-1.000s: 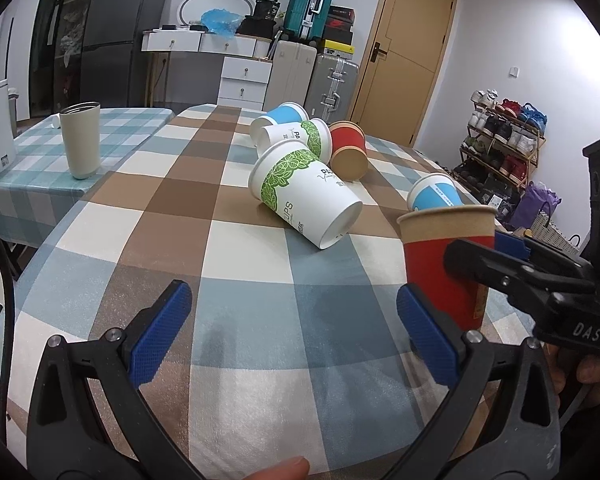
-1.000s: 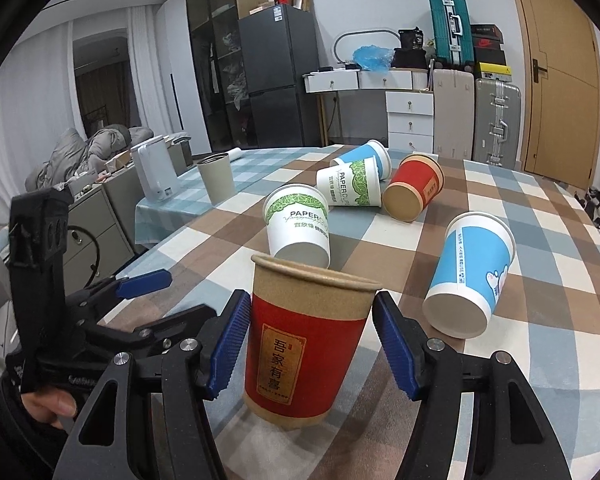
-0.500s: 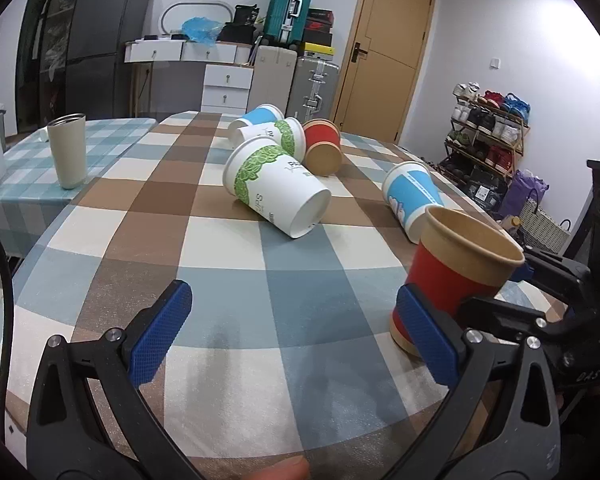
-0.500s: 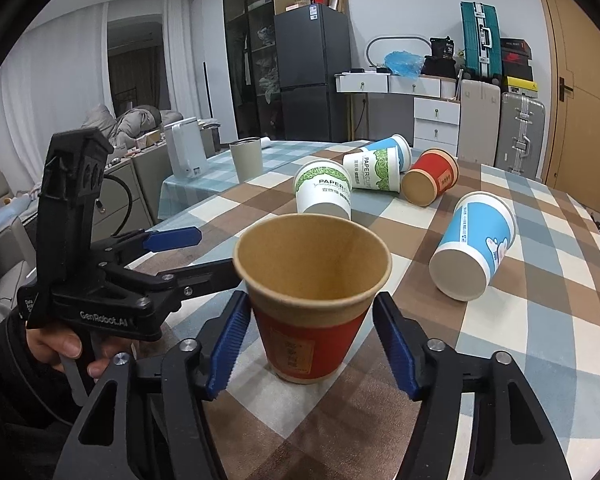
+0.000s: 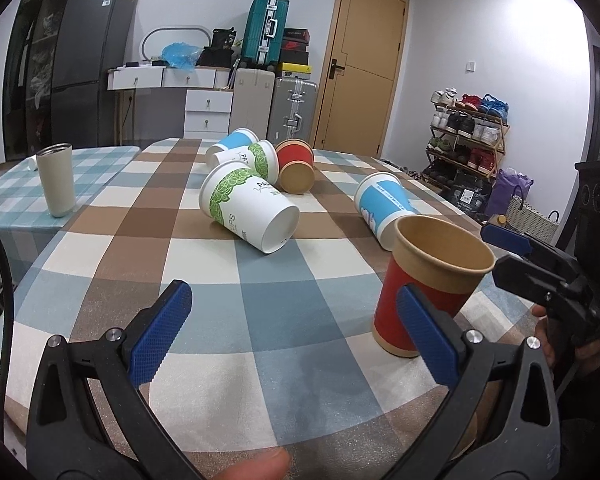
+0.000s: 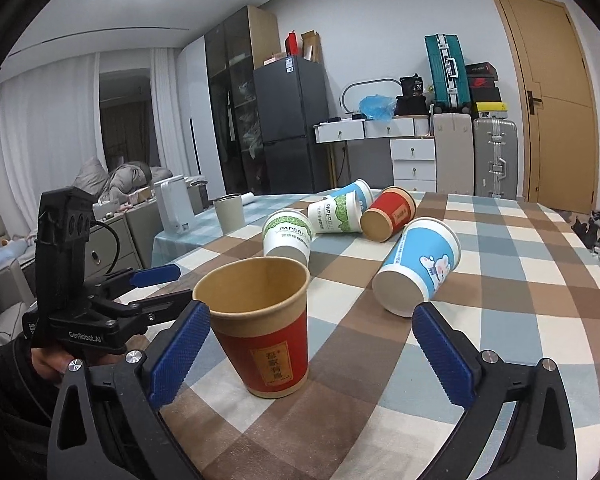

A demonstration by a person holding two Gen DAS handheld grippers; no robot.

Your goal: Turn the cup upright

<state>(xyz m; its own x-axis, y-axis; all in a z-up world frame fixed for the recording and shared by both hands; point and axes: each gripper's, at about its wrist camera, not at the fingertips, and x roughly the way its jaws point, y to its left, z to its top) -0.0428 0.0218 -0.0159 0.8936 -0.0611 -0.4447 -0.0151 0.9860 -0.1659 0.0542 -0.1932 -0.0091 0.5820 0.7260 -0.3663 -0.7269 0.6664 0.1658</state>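
A red paper cup with a brown rim stands upright on the checked tablecloth; it also shows in the left wrist view. My right gripper is open, its blue pads wide apart, and the cup stands free just inside its left pad. My left gripper is open and empty; the cup stands behind its right pad. Several other paper cups lie on their sides: a blue one, a green‑white one, a red one.
A grey tumbler stands on the adjoining checked table at the left. A white appliance stands beyond it. Suitcases, drawers and a fridge line the far wall. A shoe rack stands right of the table.
The right gripper has set the red cup down upright, opened and drawn back from it. The left gripper stayed open.
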